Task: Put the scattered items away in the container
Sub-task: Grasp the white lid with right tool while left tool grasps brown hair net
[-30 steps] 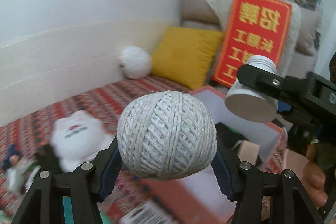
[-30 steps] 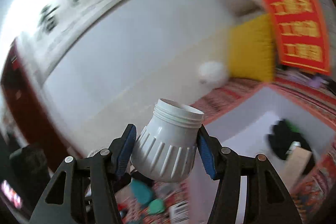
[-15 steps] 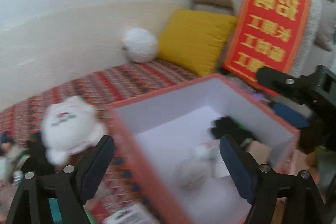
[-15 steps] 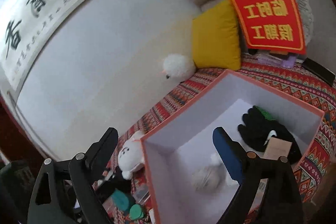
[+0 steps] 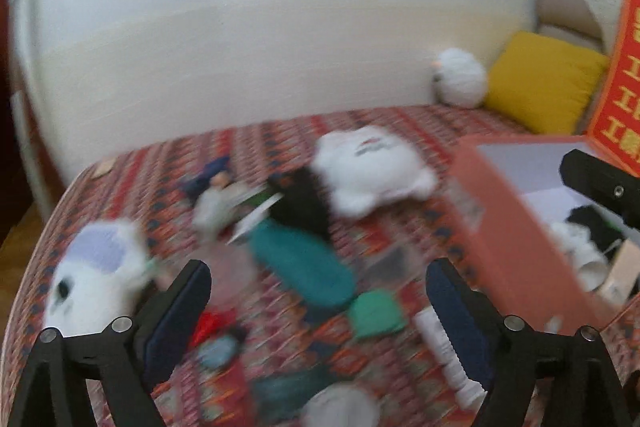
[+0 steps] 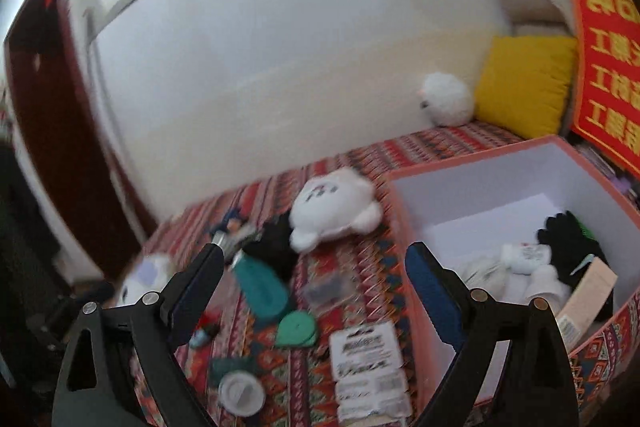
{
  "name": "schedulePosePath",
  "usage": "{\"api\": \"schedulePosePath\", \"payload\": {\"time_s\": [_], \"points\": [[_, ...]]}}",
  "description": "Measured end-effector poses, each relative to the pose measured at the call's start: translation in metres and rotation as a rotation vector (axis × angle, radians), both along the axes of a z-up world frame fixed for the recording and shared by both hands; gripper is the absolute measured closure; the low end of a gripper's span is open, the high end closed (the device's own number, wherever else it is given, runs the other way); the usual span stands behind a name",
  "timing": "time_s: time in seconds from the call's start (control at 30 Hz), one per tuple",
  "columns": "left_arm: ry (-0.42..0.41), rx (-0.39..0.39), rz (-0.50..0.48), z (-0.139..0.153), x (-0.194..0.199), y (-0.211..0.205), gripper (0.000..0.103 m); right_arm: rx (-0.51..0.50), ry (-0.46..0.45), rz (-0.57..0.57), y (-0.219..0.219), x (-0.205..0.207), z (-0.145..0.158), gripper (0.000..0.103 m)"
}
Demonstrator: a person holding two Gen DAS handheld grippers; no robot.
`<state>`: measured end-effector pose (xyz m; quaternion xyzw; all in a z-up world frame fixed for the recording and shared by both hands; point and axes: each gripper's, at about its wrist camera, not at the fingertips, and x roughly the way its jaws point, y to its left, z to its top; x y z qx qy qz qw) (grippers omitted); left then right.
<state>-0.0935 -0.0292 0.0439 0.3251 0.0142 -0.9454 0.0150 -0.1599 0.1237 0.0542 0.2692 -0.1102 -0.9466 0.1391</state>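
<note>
The left gripper [image 5: 318, 301], closed on a ball of twine one second ago, is now standing with jaws wide apart and nothing between them. The right gripper [image 6: 314, 281] is likewise showing spread jaws, its white jar gone from the pads. Both are now lying inside the orange box [image 6: 404, 211]: the jar [image 6: 546, 287] on its side near the black glove [image 6: 572, 247], the twine ball [image 6: 480, 269] beside it. Both cameras are pointing leftward, off the box and over the scattered items on the patterned cloth [image 6: 360, 259].
</note>
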Motion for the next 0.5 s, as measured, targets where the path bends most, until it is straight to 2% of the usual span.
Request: {"api": "schedulePosePath", "payload": {"time_s": [0.13, 0.4, 0.5], "points": [[-0.073, 0.060, 0.108, -0.029, 0.017, -0.049, 0.008, 0.072, -0.079, 0.078, -0.039, 0.000, -0.033, 0.009], [-0.218, 0.180, 0.324, -0.088, 0.050, -0.146, 0.007, 0.206, -0.236, 0.232, -0.087, -0.007, -0.102, 0.009], [-0.232, 0.284, 0.335, -0.095, 0.057, -0.156, 0.005, 0.249, -0.301, 0.288, -0.103, -0.008, -0.126, 0.009]]}}
